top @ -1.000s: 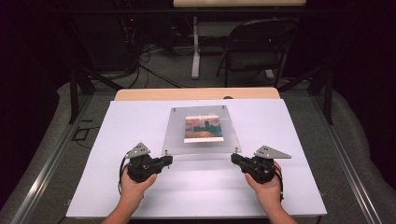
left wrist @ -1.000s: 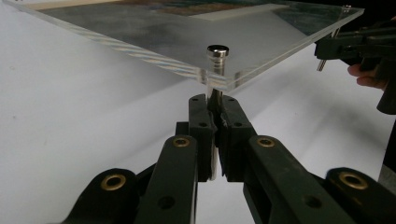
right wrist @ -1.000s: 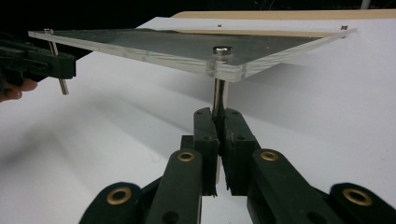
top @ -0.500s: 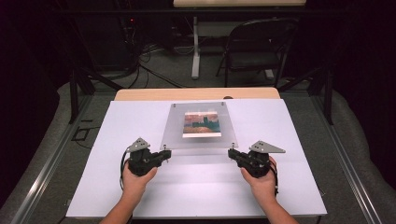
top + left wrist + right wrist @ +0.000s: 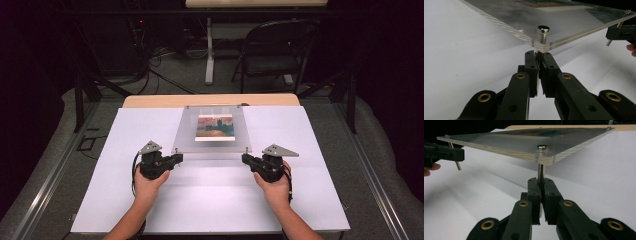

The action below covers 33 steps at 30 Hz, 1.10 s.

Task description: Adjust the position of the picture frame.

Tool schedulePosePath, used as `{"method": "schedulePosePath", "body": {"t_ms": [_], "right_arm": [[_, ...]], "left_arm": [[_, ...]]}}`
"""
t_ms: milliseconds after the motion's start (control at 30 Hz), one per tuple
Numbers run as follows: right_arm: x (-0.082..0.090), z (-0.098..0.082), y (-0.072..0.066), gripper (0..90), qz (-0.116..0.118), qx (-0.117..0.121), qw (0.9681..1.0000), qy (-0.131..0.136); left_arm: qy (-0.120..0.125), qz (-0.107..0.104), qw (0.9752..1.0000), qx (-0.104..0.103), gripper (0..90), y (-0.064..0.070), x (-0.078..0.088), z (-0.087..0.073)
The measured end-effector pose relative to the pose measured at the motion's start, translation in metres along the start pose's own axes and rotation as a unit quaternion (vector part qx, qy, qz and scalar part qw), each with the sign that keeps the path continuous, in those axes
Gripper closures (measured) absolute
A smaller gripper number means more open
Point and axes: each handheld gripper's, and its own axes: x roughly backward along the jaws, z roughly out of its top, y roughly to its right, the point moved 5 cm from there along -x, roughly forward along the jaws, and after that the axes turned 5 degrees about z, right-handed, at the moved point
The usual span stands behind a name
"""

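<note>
A clear acrylic picture frame [image 5: 186, 135] holding a small painted picture [image 5: 215, 127] lies toward the back of the white table [image 5: 210, 205]. Its near edge is raised off the table and metal posts stand at its corners. My left gripper [image 5: 177, 158] is shut on the near-left corner post [image 5: 543, 32], just under the plate, as the left gripper view [image 5: 538, 53] shows. My right gripper [image 5: 246, 159] is shut on the near-right corner post [image 5: 540, 171], jaws [image 5: 540, 180] closed below the plate. Each gripper view shows the other gripper at the far corner.
A wooden strip [image 5: 150, 101] runs along the table's back edge, right behind the frame. Beyond it stand a black folding chair [image 5: 272, 55], a table leg [image 5: 210, 50] and floor cables [image 5: 165, 75]. White table surface stretches on both sides of the frame.
Both hands have moved away from the person, carrying the frame by its near posts toward the table's back edge. Both grips stayed shut.
</note>
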Motion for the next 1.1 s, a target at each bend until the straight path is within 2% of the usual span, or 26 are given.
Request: {"method": "schedulePosePath", "body": {"t_ms": [400, 1100], "right_arm": [[-0.004, -0.017, 0.001, 85.0, -0.008, -0.001, 0.9997, -0.023], [-0.006, -0.023, 0.006, 84.9, -0.011, 0.007, 0.9992, -0.037]], "left_arm": [[-0.02, 0.009, 0.9996, -0.016, 84.6, -0.001, -0.007, -0.014], [-0.034, 0.014, 0.999, -0.026, 84.7, 0.003, -0.011, -0.021]]}}
